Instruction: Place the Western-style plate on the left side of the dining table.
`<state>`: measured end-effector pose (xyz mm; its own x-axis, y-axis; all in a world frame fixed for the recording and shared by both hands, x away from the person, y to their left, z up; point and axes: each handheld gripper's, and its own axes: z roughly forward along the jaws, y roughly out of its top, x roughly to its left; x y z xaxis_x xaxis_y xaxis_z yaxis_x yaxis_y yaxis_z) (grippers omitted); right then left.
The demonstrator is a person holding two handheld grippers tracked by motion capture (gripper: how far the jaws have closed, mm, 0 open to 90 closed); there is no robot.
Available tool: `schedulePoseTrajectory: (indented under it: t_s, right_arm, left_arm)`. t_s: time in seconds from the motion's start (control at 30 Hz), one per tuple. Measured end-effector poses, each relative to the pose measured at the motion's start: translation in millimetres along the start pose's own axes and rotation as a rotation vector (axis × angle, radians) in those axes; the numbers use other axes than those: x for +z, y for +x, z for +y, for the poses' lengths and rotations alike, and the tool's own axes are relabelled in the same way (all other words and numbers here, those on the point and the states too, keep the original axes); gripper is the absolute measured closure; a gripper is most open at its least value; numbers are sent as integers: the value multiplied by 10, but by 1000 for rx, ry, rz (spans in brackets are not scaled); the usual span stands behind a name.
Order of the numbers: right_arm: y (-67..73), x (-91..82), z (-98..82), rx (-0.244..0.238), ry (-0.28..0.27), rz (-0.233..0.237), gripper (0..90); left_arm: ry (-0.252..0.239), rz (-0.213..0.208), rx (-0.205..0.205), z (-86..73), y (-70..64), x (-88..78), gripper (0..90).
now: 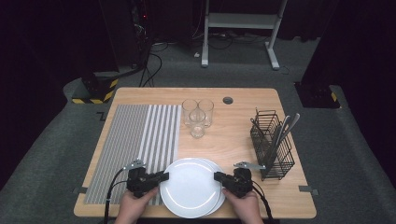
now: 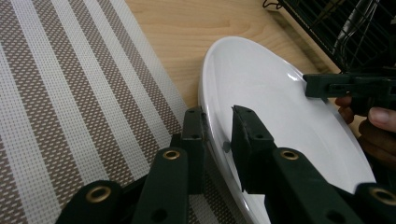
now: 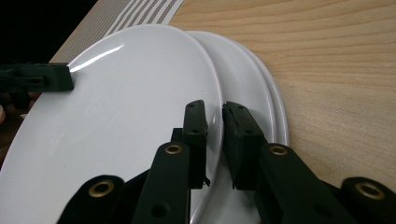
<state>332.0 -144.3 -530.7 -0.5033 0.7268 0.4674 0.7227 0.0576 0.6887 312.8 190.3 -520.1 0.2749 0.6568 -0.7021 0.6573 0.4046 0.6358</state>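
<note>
Jaws of both grippers had closed down to a narrow gap, each pinching the rim of the same round white ceramic plate (image 1: 190,187). High view: left gripper (image 1: 164,177) bit the plate's left edge, right gripper (image 1: 218,177) the right edge, opposite sides, likely so the plate stays level when lifted. Plate sat topmost on a small stack of white plates (image 1: 218,186) at the near edge of the light wooden table (image 1: 233,135), just right of the grey-and-white striped woven placemat (image 1: 135,144). Three clear drinking glasses (image 1: 197,116) stood further back, and a black wire cutlery basket (image 1: 272,144) with utensils stood at the right, well apart from the glasses.

Left gripper view: one jaw under, one over the rim, pads on it; placemat beside; the other gripper (image 2: 322,86) clamped the far edge.

Right gripper view: jaws straddled the top plate's rim, lower plates (image 3: 261,93) offset beneath it, probably so one plate separates from the stack.
</note>
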Motion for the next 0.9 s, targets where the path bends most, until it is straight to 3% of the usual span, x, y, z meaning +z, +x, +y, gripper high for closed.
schedulePoseTrajectory:
  t_s: [0.13,0.4,0.6,0.77,0.9]
  right_arm:
    - [-18,-6,17,8,-19,7,827]
    - [-7,27,74,12,-21,7,849]
    - [6,28,87,-4,-27,4,795]
    - [4,-7,90,-14,-39,-4,745]
    - [22,-25,73,-17,-39,-3,704]
  left_arm:
    - [-18,-4,-14,38,11,40,766]
    - [-11,-8,3,87,18,185,783]
    - [-15,-10,0,81,63,205,785]
    - [-58,-14,-20,132,102,163,795]
    - [-89,5,-8,175,112,159,801]
